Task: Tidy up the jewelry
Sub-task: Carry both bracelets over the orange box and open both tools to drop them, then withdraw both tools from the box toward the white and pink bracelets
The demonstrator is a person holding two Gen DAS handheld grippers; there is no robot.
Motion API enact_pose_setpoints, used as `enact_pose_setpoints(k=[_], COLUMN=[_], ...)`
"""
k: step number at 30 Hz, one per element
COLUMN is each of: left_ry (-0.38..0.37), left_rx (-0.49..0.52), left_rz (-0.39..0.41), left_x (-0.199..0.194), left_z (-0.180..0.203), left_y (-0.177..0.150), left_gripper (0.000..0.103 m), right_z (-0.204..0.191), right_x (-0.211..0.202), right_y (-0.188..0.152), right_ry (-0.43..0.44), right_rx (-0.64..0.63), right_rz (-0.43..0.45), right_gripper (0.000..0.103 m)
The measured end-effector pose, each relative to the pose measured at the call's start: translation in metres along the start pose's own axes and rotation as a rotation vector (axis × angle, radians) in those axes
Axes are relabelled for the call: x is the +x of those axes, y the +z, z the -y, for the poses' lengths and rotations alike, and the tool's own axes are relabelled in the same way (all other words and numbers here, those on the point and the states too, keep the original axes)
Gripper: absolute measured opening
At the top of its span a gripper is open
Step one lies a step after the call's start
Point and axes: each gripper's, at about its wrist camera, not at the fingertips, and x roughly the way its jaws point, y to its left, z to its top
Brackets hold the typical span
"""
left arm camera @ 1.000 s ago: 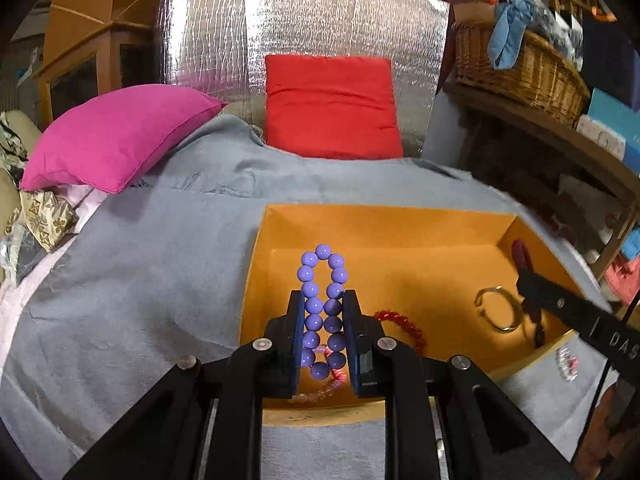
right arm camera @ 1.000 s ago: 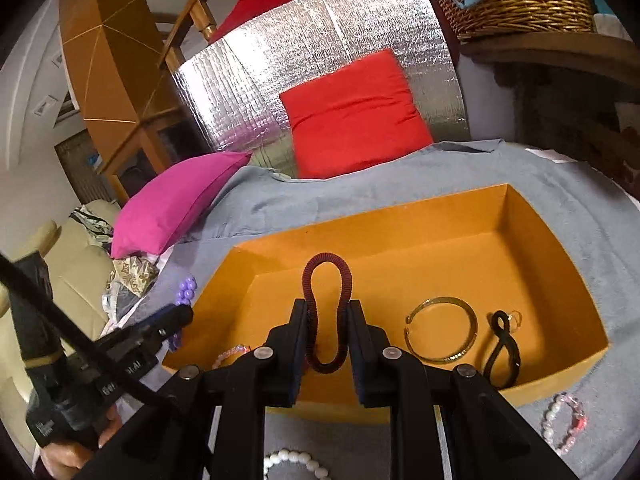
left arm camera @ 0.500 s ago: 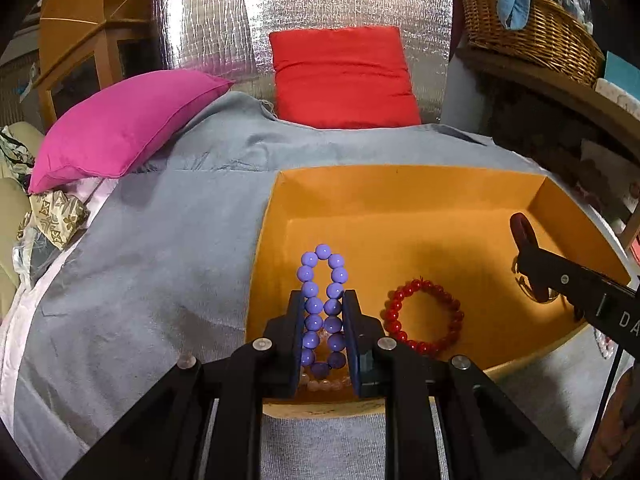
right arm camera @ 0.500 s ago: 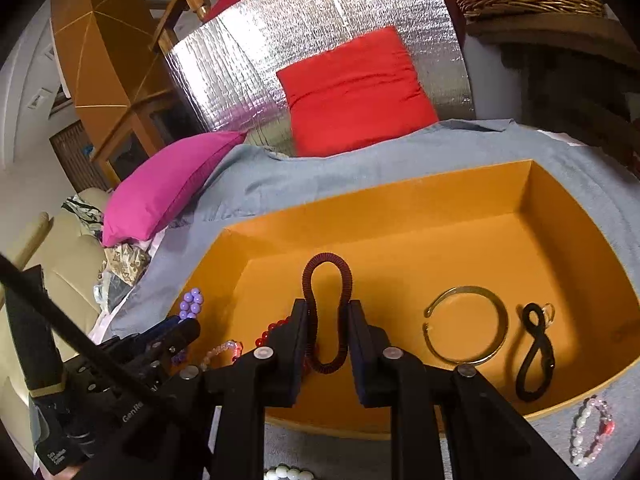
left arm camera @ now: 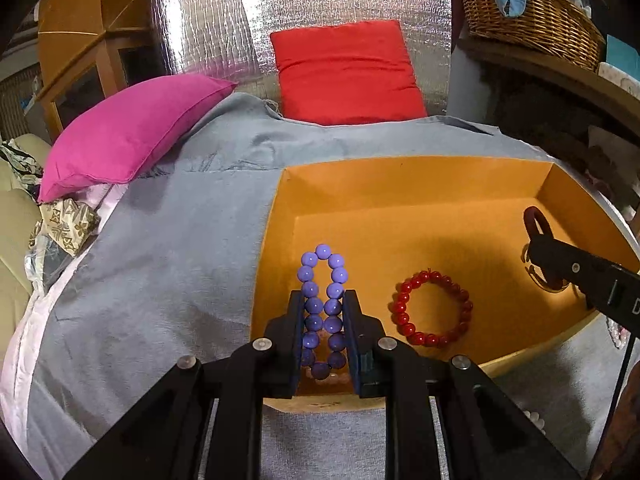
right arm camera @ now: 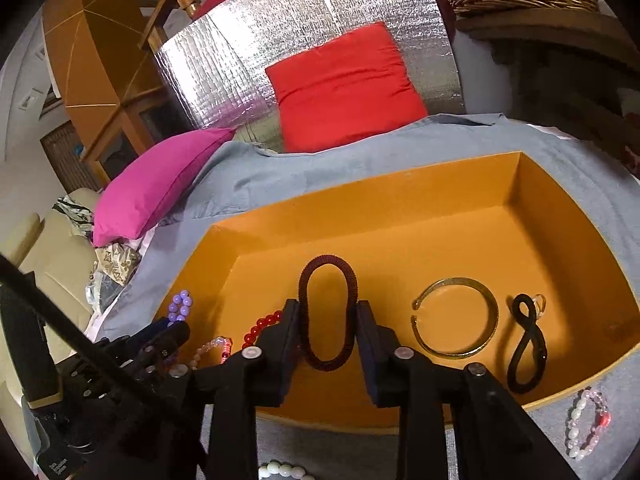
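Orange box (right arm camera: 400,200) holds red bracelet (left arm camera: 432,308); claws clamp purple beads (left arm camera: 323,308), maroon band (right arm camera: 328,316)

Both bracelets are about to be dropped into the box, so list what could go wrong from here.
1. The left hand-held gripper holds the purple bead bracelet near the orange cardboard box's left wall; released there, it may land on the pale pink bead bracelet and tangle.
2. The right hand-held gripper holds the dark maroon coiled hair tie close to the thin gold bangle; it might overlap it.
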Motion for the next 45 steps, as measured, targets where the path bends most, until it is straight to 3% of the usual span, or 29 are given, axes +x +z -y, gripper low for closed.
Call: enact_pose_setpoints(k=[3, 8, 12, 14, 22, 32, 36, 45], left_ry=[0.005, 0.028, 0.041, 0.052, 0.079, 0.072, 0.07, 0.069], left_rx=[0.003, 0.015, 0.024, 0.032, 0.078, 0.117, 0.125, 0.159], left_rz=[0.0, -0.001, 0.006, 0.011, 0.026, 0.055, 0.063, 0.062], left_x=[-0.001, -0.004, -0.007, -0.009, -0.02, -0.035, -0.04, -0.053], left_z=[0.0, 0.0, 0.001, 0.002, 0.014, 0.035, 0.042, 0.061], left_y=[0.0, 0.0, 0.001, 0.001, 0.003, 0.004, 0.004, -0.004], left_gripper=[0.02, 0.034, 0.039, 0.051, 0.06, 0.061, 0.062, 0.064], right_z=[0.001, 0.002, 0.004, 0.006, 0.019, 0.046, 0.055, 0.076], right_x=[-0.002, -0.007, -0.013, -0.016, -0.035, -0.069, -0.082, -0.115], right_y=[0.001, 0.002, 0.004, 0.005, 0.007, 0.008, 0.006, -0.001], right_ry=[-0.002, 0.006, 0.012, 0.013, 0.014, -0.016, -0.03, -0.061], right_rx=[0.007, 0.012, 0.017, 0.019, 0.037, 0.043, 0.038, 0.001], right_rz=[0.007, 0.018, 0.026, 0.03, 0.04, 0.065, 0.073, 0.086], right_gripper=[0.047, 0.047, 0.047, 0.047, 0.047, 0.047, 0.056, 0.061])
